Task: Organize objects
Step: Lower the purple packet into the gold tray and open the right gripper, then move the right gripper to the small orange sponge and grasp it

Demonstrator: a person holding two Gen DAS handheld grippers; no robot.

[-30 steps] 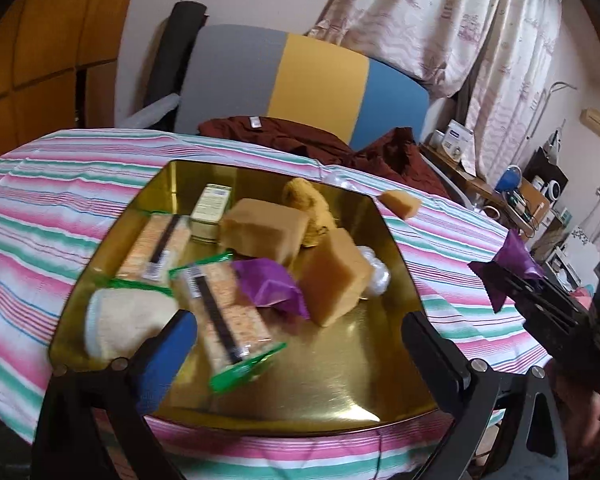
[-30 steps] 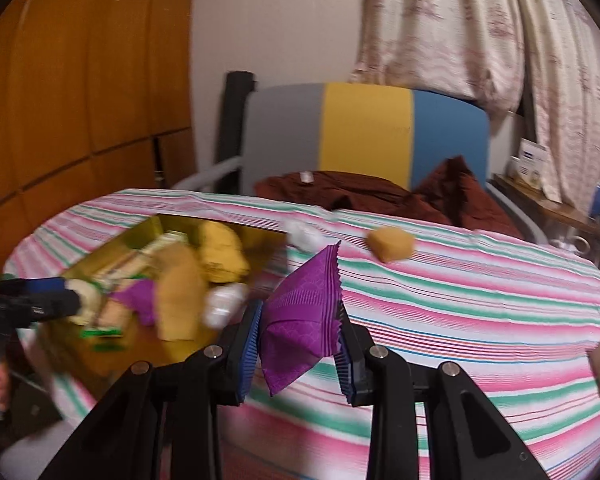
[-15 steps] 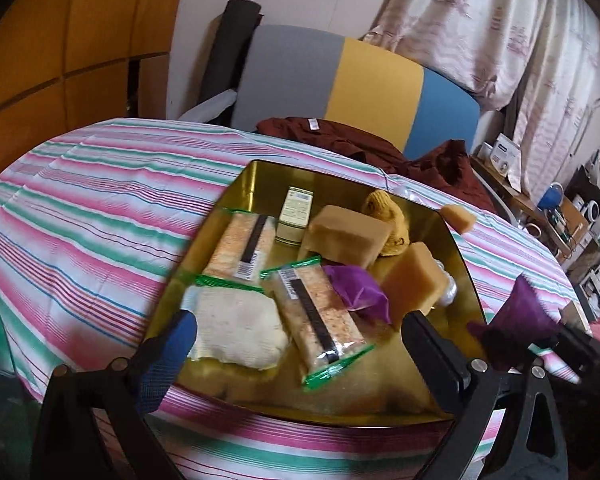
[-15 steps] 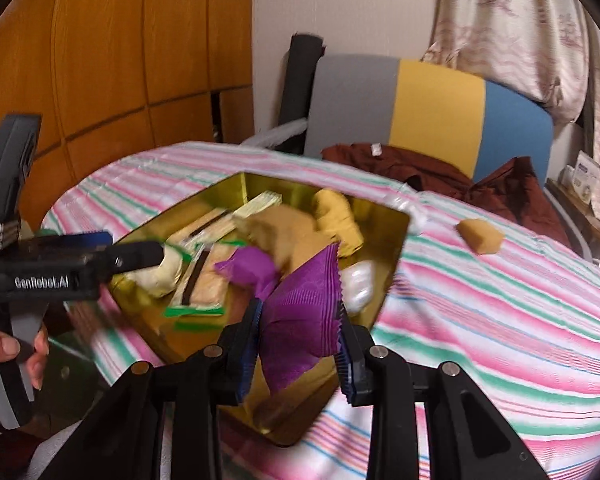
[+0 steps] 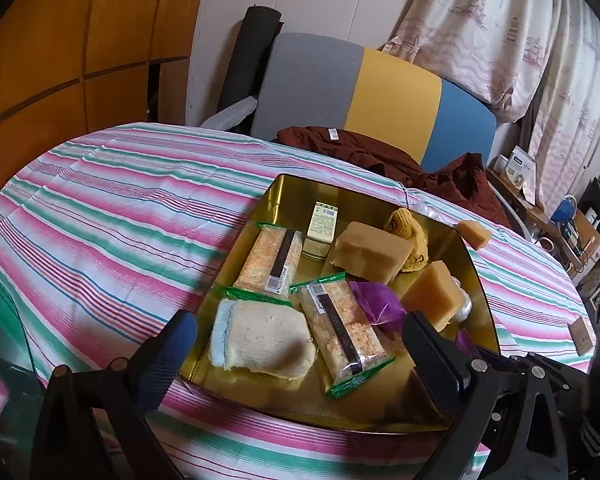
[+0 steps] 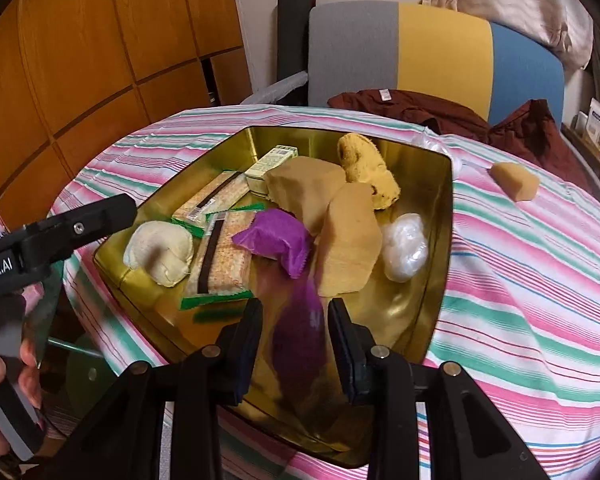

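A gold tray (image 5: 364,194) (image 6: 440,248) on the striped tablecloth holds two green-edged cracker packs, a cream pouch (image 5: 260,336), tan sponge blocks, a yellow knitted piece, a small box, a white plastic lump (image 6: 404,248) and a purple packet (image 6: 276,236). My right gripper (image 6: 296,312) hangs over the tray's near corner, its jaws opening. A second purple packet (image 6: 300,336), blurred, sits between the pads with gaps on both sides. My left gripper (image 5: 300,322) is open wide at the tray's near edge, holding nothing. Its finger (image 6: 96,216) shows in the right wrist view.
One tan sponge block (image 5: 474,234) (image 6: 514,186) lies on the cloth beyond the tray's far right corner. A small brown box (image 5: 582,334) sits near the table's right edge. A dark red garment (image 6: 420,110) drapes the far edge before a grey, yellow and blue chair.
The right gripper carried the purple packet from the right of the table to over the tray and its pads have parted from it. The left gripper drew back slightly from the tray.
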